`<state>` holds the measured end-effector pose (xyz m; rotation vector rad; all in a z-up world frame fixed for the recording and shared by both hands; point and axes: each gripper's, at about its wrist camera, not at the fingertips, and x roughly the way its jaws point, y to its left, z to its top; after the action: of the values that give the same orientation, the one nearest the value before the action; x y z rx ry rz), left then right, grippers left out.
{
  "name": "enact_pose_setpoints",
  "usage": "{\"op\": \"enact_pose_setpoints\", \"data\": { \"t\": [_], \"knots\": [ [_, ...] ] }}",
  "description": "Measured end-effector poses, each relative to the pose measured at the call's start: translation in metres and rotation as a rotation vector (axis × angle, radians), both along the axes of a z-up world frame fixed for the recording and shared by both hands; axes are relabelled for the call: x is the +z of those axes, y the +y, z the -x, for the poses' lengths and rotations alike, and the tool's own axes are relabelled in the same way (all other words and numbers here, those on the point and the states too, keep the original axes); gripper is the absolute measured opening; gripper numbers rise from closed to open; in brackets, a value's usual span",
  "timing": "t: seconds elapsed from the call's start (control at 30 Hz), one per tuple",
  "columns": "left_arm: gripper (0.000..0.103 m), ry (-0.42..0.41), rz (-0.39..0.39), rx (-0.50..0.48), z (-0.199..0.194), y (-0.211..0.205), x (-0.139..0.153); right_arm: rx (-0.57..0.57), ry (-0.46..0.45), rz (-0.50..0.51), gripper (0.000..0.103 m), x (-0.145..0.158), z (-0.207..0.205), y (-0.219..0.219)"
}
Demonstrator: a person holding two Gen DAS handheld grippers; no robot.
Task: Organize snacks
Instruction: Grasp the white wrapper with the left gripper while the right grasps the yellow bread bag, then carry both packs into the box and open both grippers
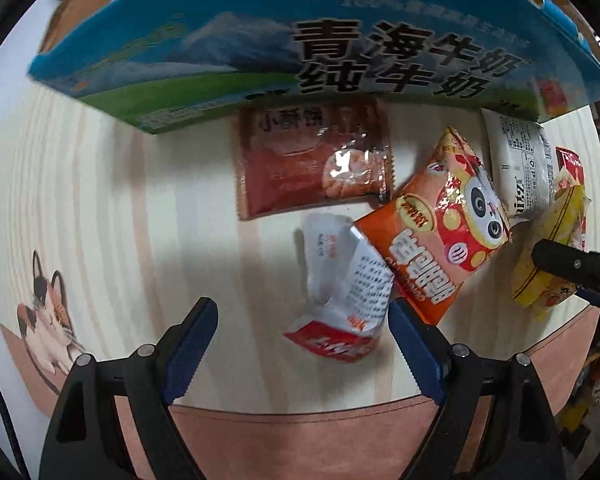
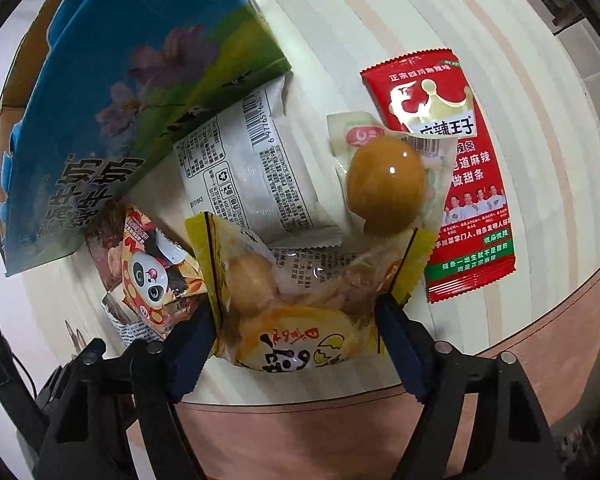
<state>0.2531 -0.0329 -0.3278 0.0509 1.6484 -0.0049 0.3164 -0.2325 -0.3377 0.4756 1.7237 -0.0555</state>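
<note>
My left gripper point(image 1: 302, 308) points down at the table, open, with a white and red packet point(image 1: 340, 292) lying between its fingers, close to the right one. Beside that packet are an orange panda packet point(image 1: 440, 232) and a brown biscuit packet point(image 1: 300, 168). My right gripper point(image 2: 294, 308) straddles a yellow snack packet point(image 2: 300, 304), and both pads touch its side edges. A vacuum-packed brown egg point(image 2: 384, 184), a red spicy-strip packet point(image 2: 460, 184) and a white bread packet point(image 2: 252, 172) lie just beyond it.
A blue and green milk carton box point(image 1: 220, 60) stands at the back of the pale wood-grain table point(image 1: 120, 200), against the snacks. A cat picture point(image 1: 48, 320) marks the table's left front. The table's front edge runs just under both grippers.
</note>
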Motion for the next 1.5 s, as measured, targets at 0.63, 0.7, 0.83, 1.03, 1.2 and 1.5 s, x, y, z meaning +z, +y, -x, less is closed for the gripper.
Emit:
{"op": "enact_pose_setpoints", "data": {
  "t": [0.63,0.7,0.83,1.03,1.2,1.5],
  "knots": [
    [0.03,-0.002,0.026,0.026,0.029,0.001,0.015,0.044,-0.04,-0.032,0.072,0.026,0.029,0.017],
    [0.029,-0.003,0.042,0.044,0.037,0.005,0.019,0.051,-0.047,-0.042,0.071,0.031,0.033,0.021],
    [0.029,-0.005,0.079,0.089,0.056,0.016,0.031,0.072,-0.065,-0.065,0.071,0.046,0.044,0.03],
    [0.029,-0.032,0.116,0.126,0.077,0.026,0.067,0.107,-0.089,-0.109,0.071,0.07,0.059,0.042],
    [0.029,-0.088,0.145,0.116,0.076,0.024,0.102,0.13,-0.121,-0.147,0.07,0.095,0.064,0.05],
    [0.029,-0.253,0.257,0.102,0.029,0.015,0.165,0.144,-0.245,-0.217,0.07,0.163,0.035,0.05]
  ]
}}
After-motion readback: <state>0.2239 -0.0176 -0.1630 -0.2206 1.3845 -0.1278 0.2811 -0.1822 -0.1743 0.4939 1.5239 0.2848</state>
